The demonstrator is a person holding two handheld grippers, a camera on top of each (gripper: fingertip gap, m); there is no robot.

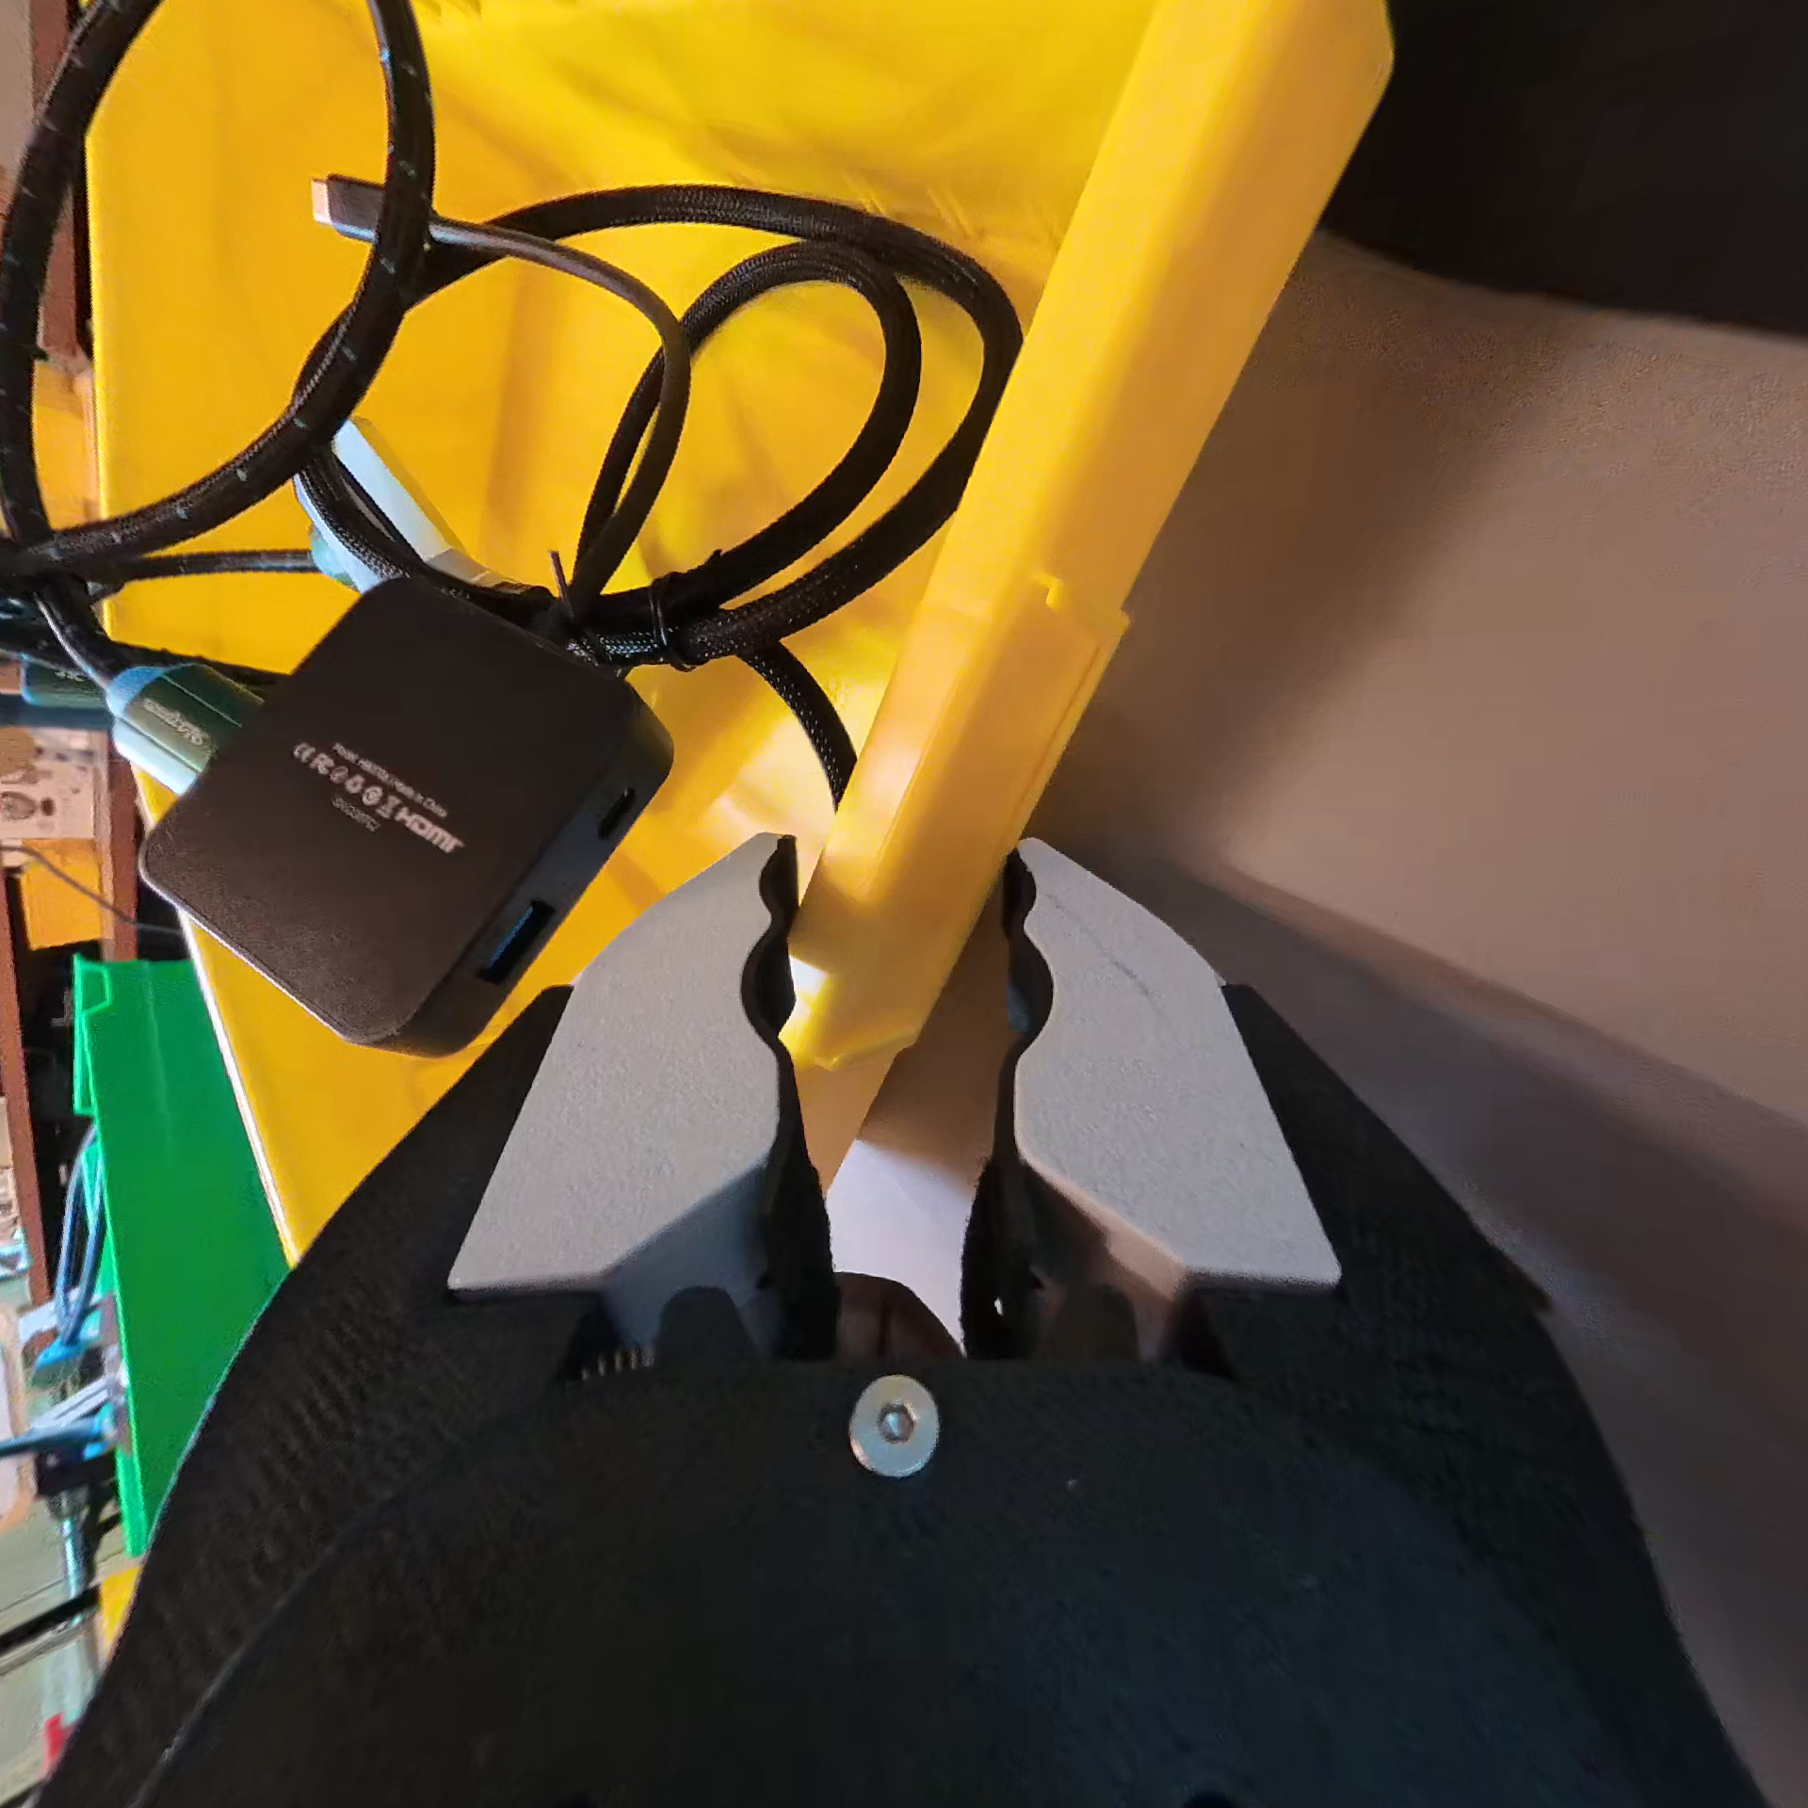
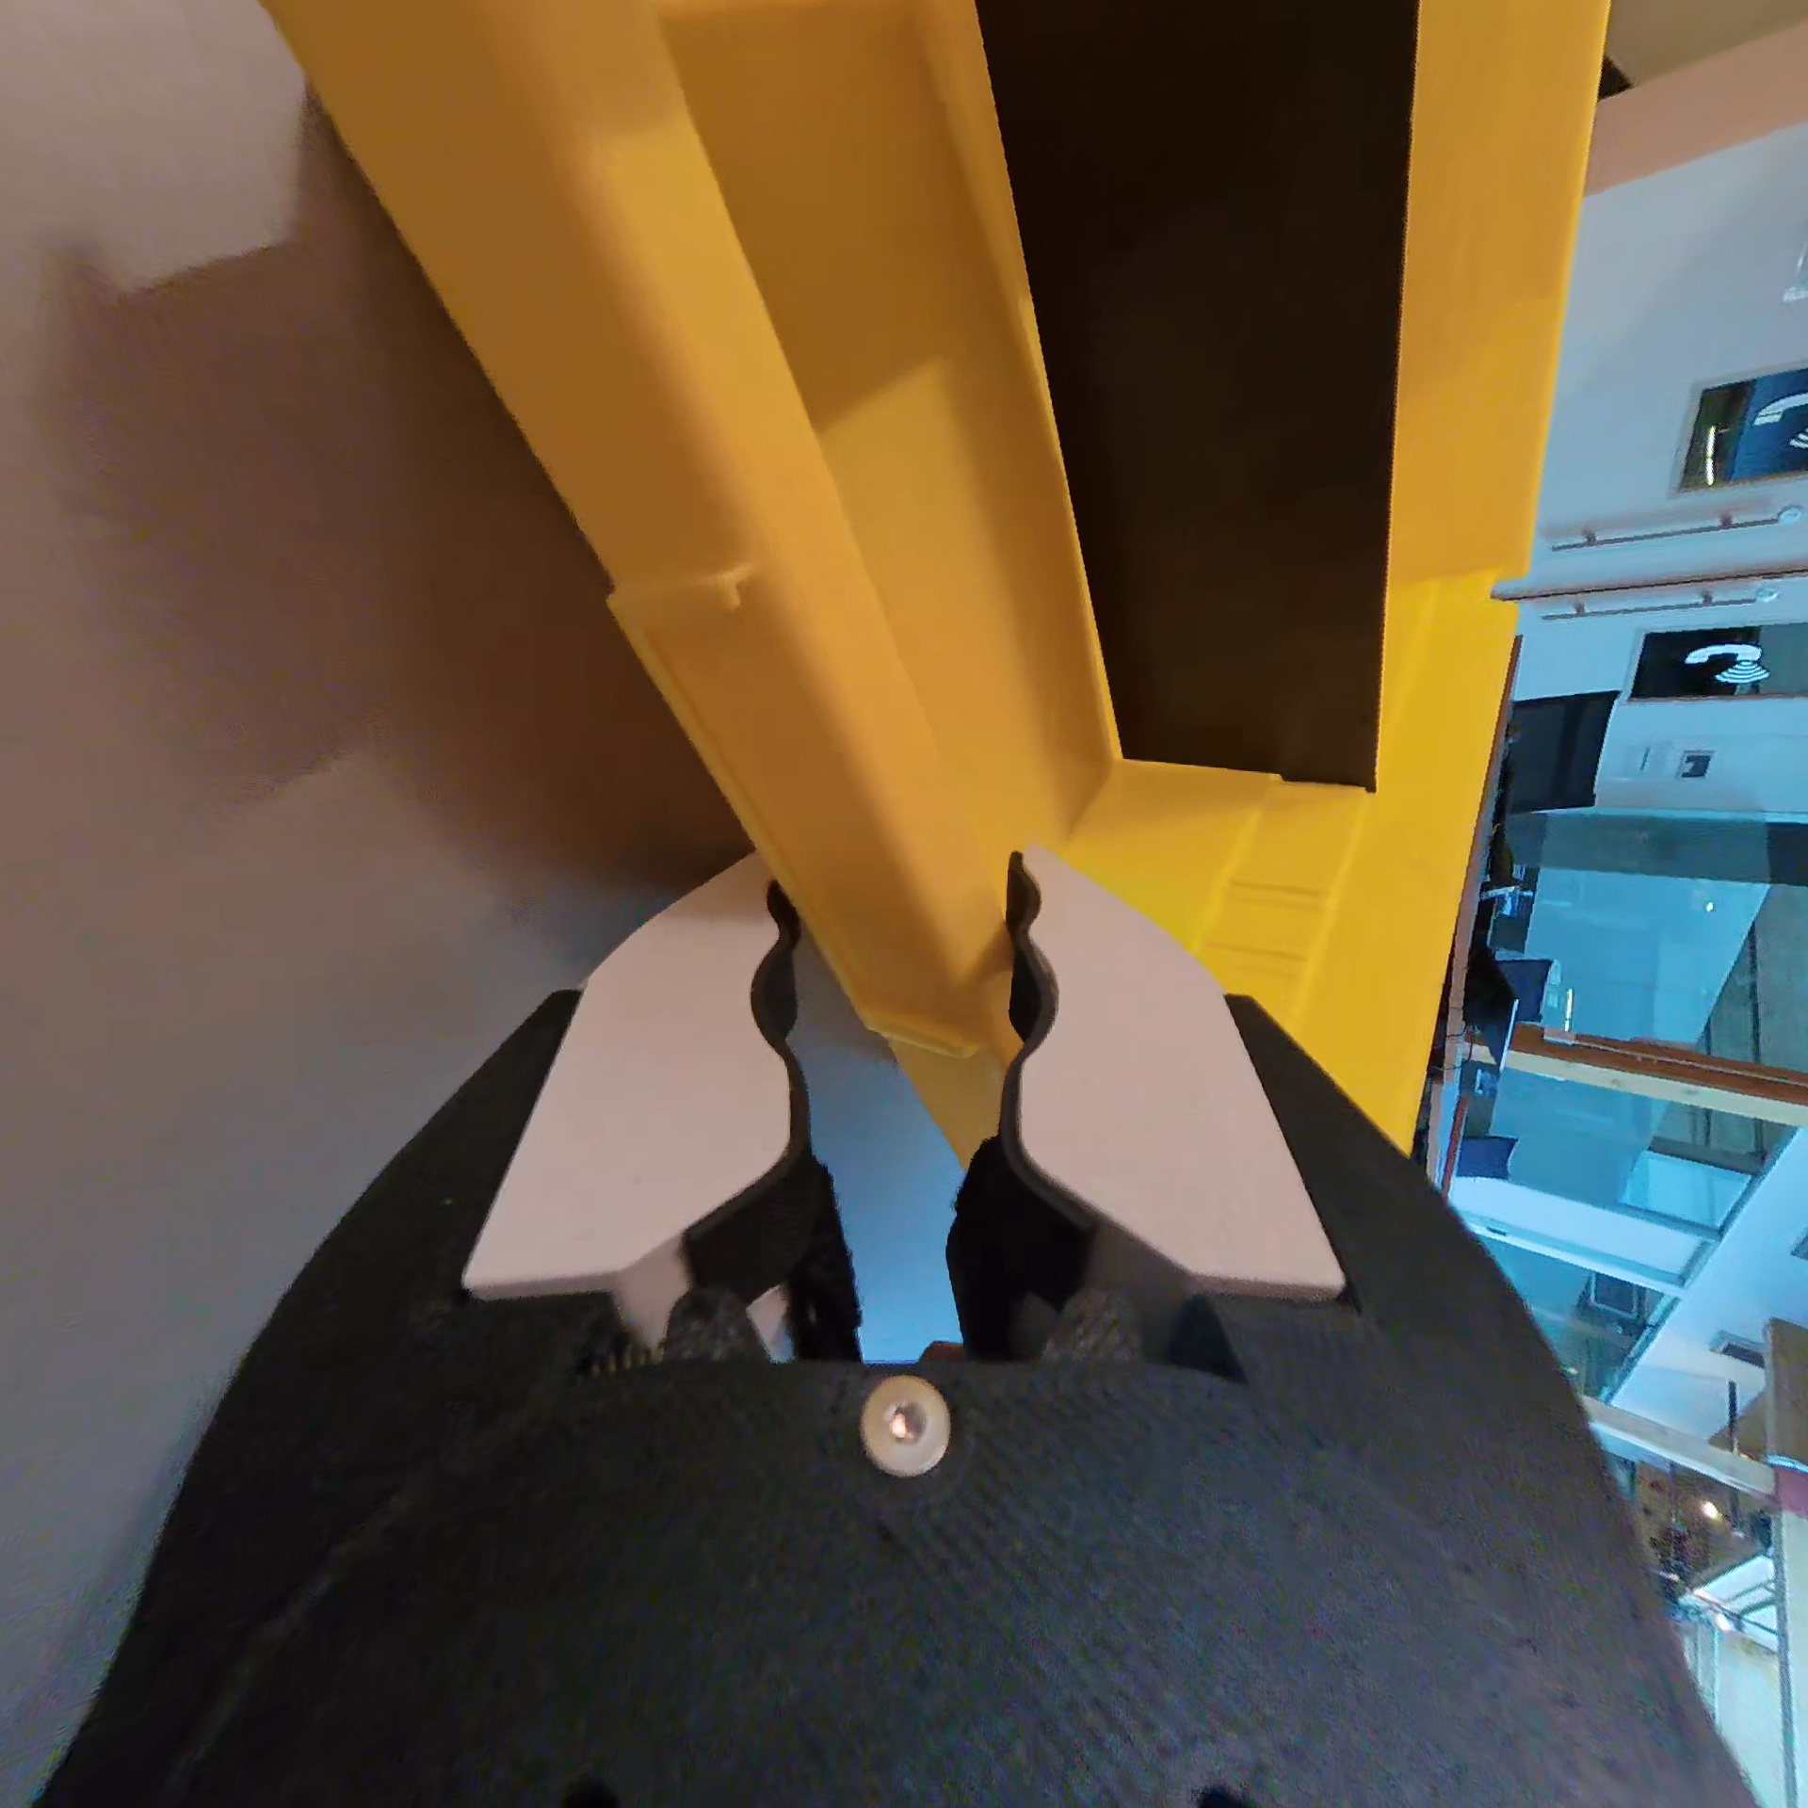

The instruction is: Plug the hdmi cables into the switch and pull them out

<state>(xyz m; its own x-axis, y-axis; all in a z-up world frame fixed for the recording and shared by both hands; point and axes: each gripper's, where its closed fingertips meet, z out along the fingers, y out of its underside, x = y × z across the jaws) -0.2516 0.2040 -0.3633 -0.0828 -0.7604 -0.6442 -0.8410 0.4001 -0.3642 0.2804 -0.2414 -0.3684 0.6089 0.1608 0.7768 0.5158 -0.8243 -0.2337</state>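
A black HDMI switch lies inside a yellow bin among looped black braided cables. A green-grey plug meets the switch's left edge, and a silver plug lies just behind the switch. My left gripper is shut on the bin's right rim, with the switch to its left. My right gripper is shut on another rim of the yellow bin. The right wrist view shows the bin's outer side and no cables.
A green bin and shelf clutter sit at the far left of the left wrist view. A beige wall fills its right side and shows in the right wrist view. Glass panels and white shelving are at the right. The tips of one gripper are about 70 cm away from the tips of the other.
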